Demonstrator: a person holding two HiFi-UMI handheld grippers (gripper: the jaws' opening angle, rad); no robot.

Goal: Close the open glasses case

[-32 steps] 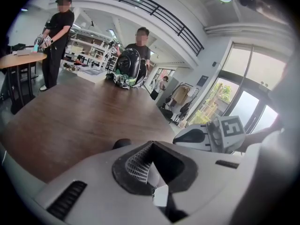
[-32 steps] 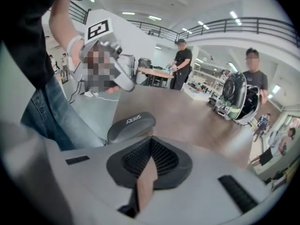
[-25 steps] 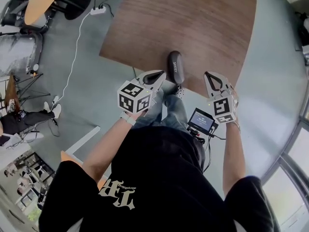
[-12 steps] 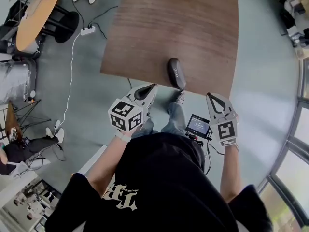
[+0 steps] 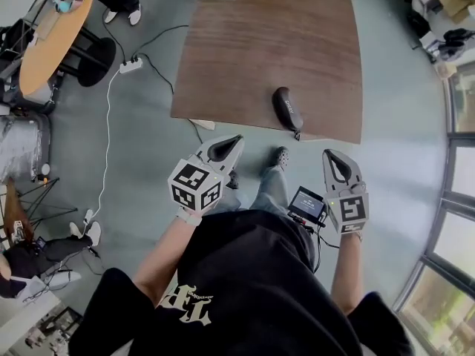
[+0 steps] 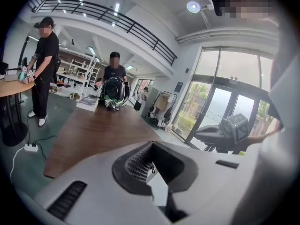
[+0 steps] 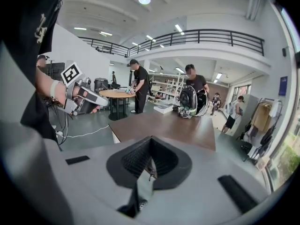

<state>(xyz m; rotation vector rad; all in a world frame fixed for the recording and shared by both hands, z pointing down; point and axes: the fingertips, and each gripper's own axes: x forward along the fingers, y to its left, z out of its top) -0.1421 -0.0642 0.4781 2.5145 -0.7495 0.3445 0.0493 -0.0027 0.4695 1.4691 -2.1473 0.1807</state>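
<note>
Seen from the head camera looking steeply down, a dark glasses case (image 5: 287, 110) lay on a brown wooden worktop (image 5: 252, 43), close to the worktop's near edge and toward its right-hand corner. The case was a long, rounded pod. Its long axis ran on a slight diagonal, with the far end angled to the person's left and the near end pointing toward the right and almost reaching the edge. From above it looked like one smooth shape, with no gap showing between lid and base.

Both pairs of tongs were held off the worktop, low and near the person's body, well apart from the case. The left tongs (image 5: 225, 149) sat above the grey floor (image 5: 141, 139), tips aimed toward the worktop edge. In the left gripper view, the left tongs' (image 6: 151, 161) two halves were pressed together with nothing between them. The right tongs (image 5: 338, 167) hovered on the other side of the person's legs. In the right gripper view, they (image 7: 150, 165) were likewise drawn together and empty, pointing along the worktop
</note>
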